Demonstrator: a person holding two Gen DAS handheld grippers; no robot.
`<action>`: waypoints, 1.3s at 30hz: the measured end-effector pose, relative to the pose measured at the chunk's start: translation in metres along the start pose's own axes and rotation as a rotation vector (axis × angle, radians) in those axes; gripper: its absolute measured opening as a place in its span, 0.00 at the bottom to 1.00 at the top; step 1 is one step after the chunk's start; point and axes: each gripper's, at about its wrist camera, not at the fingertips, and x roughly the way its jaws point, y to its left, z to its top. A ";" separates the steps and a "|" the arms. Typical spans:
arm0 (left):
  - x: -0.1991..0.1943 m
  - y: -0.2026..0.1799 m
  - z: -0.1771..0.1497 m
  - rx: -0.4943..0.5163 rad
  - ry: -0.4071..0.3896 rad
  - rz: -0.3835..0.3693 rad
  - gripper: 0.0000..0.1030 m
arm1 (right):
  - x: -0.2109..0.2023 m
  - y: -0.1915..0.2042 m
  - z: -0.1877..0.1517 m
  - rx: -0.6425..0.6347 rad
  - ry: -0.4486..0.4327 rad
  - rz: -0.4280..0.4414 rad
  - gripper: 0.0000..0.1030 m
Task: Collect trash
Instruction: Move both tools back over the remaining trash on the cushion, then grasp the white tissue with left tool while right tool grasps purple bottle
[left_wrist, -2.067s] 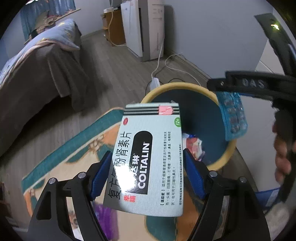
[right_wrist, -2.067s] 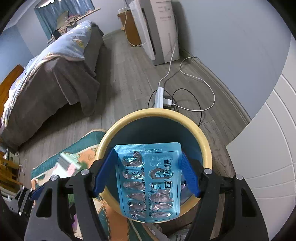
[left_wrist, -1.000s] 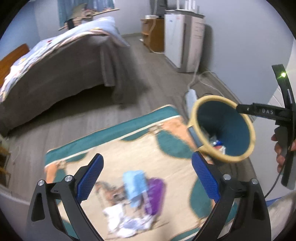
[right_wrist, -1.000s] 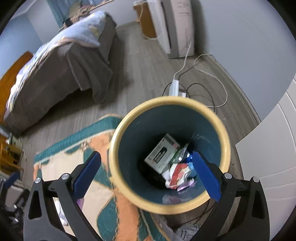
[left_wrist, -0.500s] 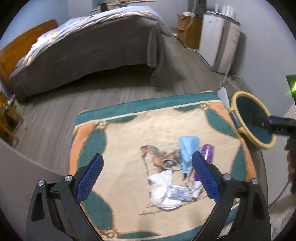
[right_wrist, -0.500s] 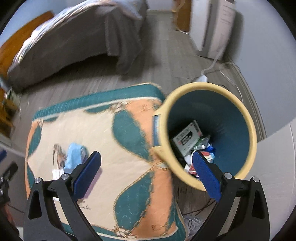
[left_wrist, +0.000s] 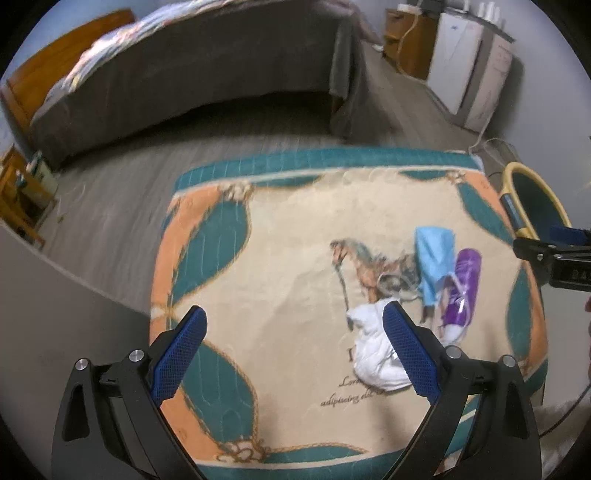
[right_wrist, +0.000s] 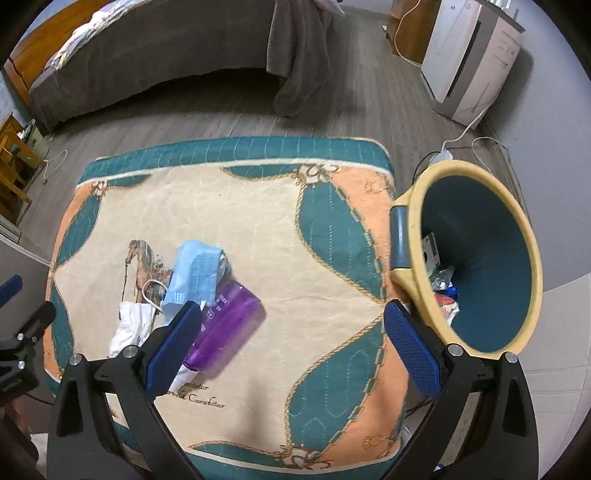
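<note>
Both your grippers are empty, fingers spread wide. The left gripper (left_wrist: 293, 352) hangs over the rug (left_wrist: 280, 258); the right gripper (right_wrist: 293, 345) hangs over the rug's bin-side half.

The trash left to collect sits in one small cluster on the rug. For your left fingers, the white wad (left_wrist: 373, 349) lies right at the right fingertip, partly hidden behind it, with the blue mask (left_wrist: 434, 260) and the purple bottle (left_wrist: 463, 290) beyond and to the right. For your right fingers, the same cluster sits at and just past the left fingertip: the bottle (right_wrist: 225, 325) reaches furthest in toward the gap, the mask (right_wrist: 194, 273) lies across its far end, and the wad (right_wrist: 133, 325) is outside to the left.

The bin (right_wrist: 476, 254) stands off the rug's edge, just beyond your right fingertip, mouth up and already holding a few scraps. That likely explains the split: your right side is nearer the drop, your left nearer the wad.

The wad should crush easily; the bottle may roll if pinched across its round body. Neither gripper is lined up on a piece yet.
</note>
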 end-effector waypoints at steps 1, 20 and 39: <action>0.004 0.000 -0.002 -0.011 0.013 -0.005 0.93 | 0.003 0.001 0.000 0.000 0.007 -0.004 0.94; 0.052 -0.041 -0.030 0.212 0.209 -0.033 0.92 | 0.041 -0.002 -0.010 0.043 0.128 0.050 0.64; 0.085 -0.038 -0.024 0.165 0.214 -0.097 0.35 | 0.076 0.042 -0.011 0.035 0.234 0.234 0.38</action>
